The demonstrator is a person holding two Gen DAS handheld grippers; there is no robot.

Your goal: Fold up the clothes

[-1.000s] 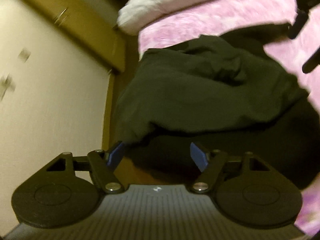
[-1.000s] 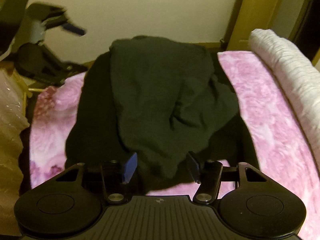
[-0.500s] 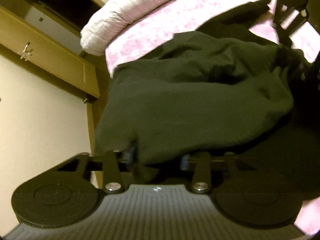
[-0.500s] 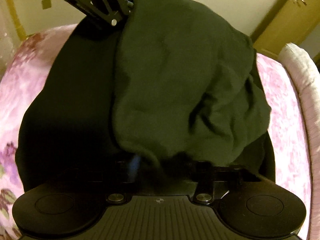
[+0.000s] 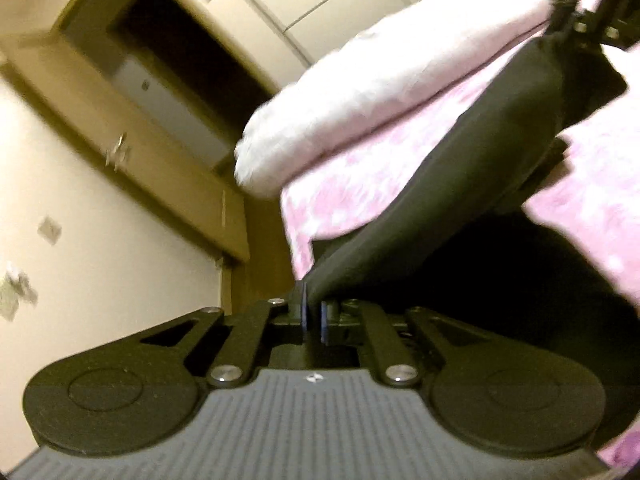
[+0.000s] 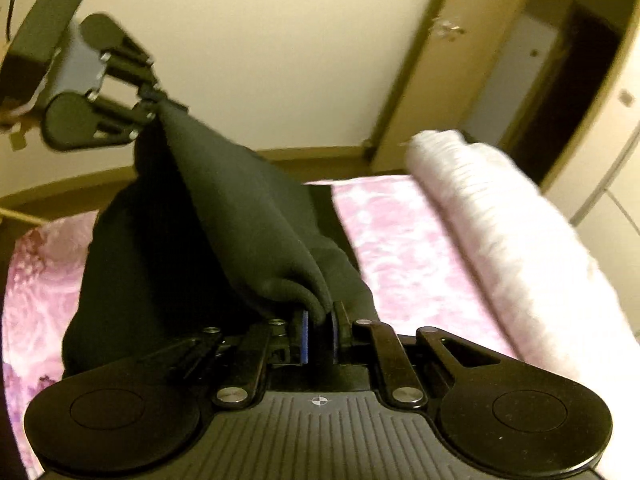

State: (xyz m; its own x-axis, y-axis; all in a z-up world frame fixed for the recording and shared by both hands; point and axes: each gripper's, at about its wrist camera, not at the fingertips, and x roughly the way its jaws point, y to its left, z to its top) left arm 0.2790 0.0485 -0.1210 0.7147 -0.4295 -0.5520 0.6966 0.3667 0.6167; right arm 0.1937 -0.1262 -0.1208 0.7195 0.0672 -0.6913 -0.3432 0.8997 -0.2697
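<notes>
The dark green-black fabric garment [image 6: 240, 208] hangs stretched above the pink floral bed [image 6: 404, 236], its long edge running from the right hand-held gripper [image 6: 318, 330] at lower centre up to the left hand-held gripper [image 6: 154, 106] at upper left, both clenched on it.

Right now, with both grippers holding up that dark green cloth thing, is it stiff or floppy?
Probably floppy: the dark green fabric garment sags between the left gripper and the right gripper, both shut on its edge. It likely isn't slippery, since thin pinches hold it. It seems fairly thick, bunching into a rounded fold.
</notes>
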